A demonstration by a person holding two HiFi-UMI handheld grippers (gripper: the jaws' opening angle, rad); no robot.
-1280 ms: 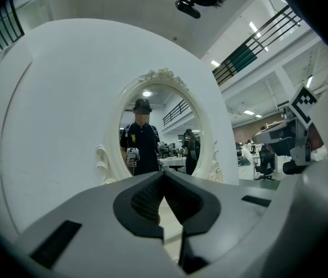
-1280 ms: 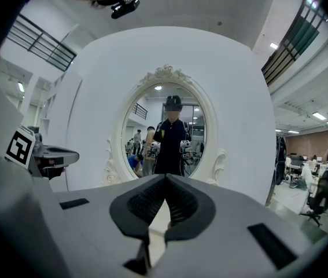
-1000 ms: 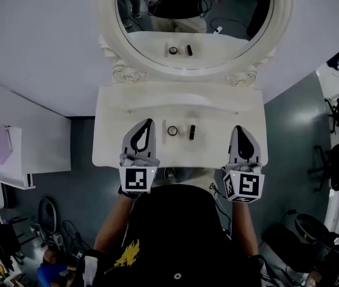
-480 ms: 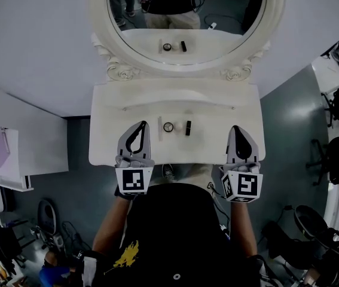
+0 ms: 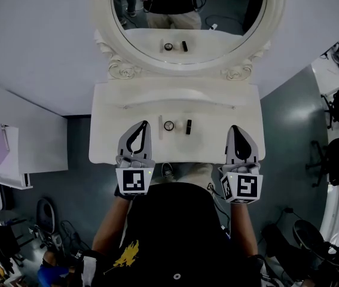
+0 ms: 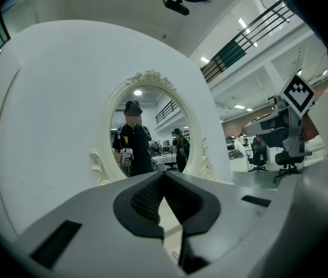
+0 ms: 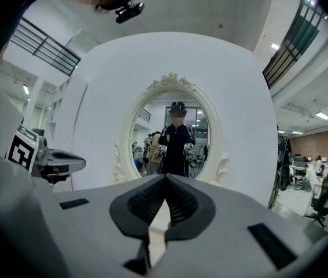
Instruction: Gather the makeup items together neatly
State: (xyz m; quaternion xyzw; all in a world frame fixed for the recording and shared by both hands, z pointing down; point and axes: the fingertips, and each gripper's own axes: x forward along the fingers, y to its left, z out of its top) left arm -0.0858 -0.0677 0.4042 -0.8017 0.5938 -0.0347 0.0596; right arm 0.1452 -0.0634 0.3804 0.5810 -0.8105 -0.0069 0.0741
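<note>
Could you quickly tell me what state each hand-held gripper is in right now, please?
Left hand-held gripper: closed, holding nothing.
Right hand-held gripper: closed, holding nothing.

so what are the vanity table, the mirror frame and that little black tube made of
Vanity table: cream-painted wood or moulded resin, going by its smooth top with a soft sheen. Mirror frame: same cream finish with raised scrollwork, carved wood or cast resin; the look leaves it open. Black tube: probably plastic, too small to judge its finish.
</note>
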